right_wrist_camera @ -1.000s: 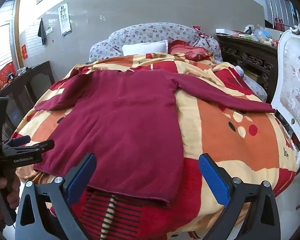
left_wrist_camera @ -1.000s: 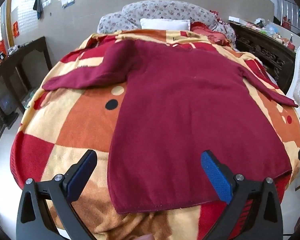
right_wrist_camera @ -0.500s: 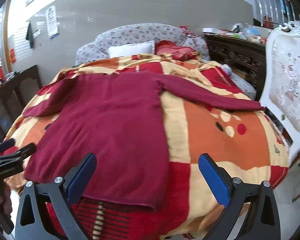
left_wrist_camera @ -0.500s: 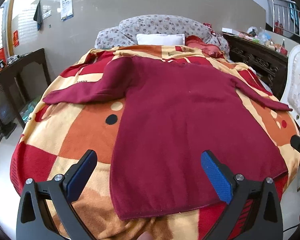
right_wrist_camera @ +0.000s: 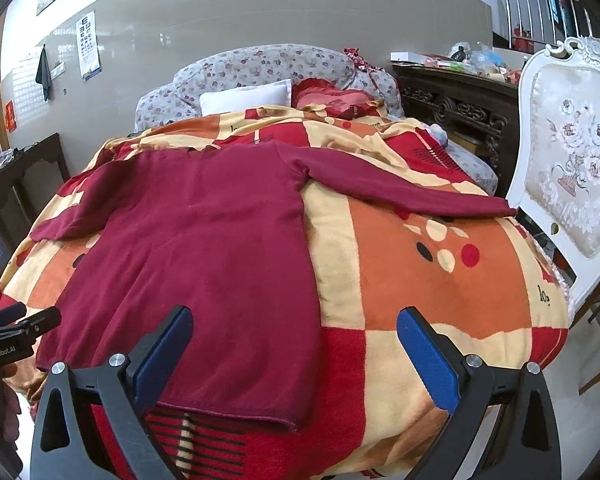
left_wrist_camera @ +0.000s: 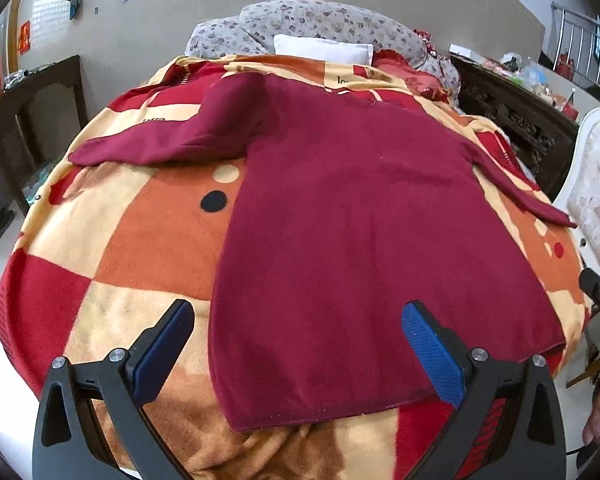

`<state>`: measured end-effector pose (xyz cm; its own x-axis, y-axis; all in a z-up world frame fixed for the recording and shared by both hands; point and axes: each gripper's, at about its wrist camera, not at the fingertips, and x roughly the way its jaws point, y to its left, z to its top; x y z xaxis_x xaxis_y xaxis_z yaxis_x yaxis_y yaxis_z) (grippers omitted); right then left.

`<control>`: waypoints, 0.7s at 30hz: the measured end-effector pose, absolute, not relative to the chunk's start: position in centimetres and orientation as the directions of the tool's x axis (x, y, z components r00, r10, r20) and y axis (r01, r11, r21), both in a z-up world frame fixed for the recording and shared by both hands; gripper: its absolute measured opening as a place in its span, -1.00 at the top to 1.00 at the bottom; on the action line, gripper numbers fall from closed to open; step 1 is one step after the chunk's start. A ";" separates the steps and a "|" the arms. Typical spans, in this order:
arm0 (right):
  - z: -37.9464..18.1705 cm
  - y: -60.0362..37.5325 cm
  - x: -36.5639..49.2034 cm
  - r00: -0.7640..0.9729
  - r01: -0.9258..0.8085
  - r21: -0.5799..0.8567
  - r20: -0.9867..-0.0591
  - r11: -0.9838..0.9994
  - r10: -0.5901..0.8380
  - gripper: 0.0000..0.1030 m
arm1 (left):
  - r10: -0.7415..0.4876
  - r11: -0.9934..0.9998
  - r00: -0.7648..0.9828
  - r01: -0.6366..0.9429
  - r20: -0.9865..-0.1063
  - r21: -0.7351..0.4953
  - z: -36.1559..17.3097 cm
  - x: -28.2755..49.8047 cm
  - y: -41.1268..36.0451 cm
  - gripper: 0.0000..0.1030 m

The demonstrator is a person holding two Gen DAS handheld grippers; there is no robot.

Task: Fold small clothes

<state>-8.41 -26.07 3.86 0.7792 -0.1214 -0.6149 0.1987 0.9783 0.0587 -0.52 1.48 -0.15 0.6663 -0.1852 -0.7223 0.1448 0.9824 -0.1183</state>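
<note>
Maroon sweater [left_wrist_camera: 340, 240] flat on blanketed bed [right_wrist_camera: 440, 280], sleeves spread
Left tongs [left_wrist_camera: 296, 344] and right tongs [right_wrist_camera: 292, 344] wide, empty; white chair [right_wrist_camera: 572, 168] beside bed

The bed [left_wrist_camera: 112, 240] has open room on its near edge, so both tools hang above it with nothing in the way. The left tool [left_wrist_camera: 298, 336] and right tool [right_wrist_camera: 294, 336] are wide open and hold nothing. The red sweater [left_wrist_camera: 352, 240] lies flat. On the right, a white chair [right_wrist_camera: 568, 152] stands just beside the bed and blocks that side. A dark table [left_wrist_camera: 28, 92] stands on the left, apart from the bed. Pillows [right_wrist_camera: 246, 98] fill the far end.
</note>
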 end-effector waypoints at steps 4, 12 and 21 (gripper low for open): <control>4.0 -26.1 -8.4 0.780 0.203 0.060 -0.613 0.977 -0.124 -1.00 | -0.260 0.965 0.613 0.144 -0.746 -0.218 -1.1 0.4 2.3 -1.00; 4.1 -26.0 -8.3 0.780 0.200 0.067 -0.614 0.977 -0.118 -1.00 | -0.349 0.937 0.486 0.208 -0.801 -0.282 -3.5 0.5 1.4 -1.00; 4.5 -25.5 -8.1 0.782 0.193 0.063 -0.612 0.979 -0.115 -1.00 | -0.228 0.969 0.604 0.218 -0.763 -0.117 -1.6 -0.5 0.3 -1.00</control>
<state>-8.09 -25.51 4.53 0.7823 -0.1152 -0.6122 0.1933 0.9791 0.0627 -0.53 0.33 -1.58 0.6045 -0.2284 -0.7632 0.2181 0.9689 -0.1173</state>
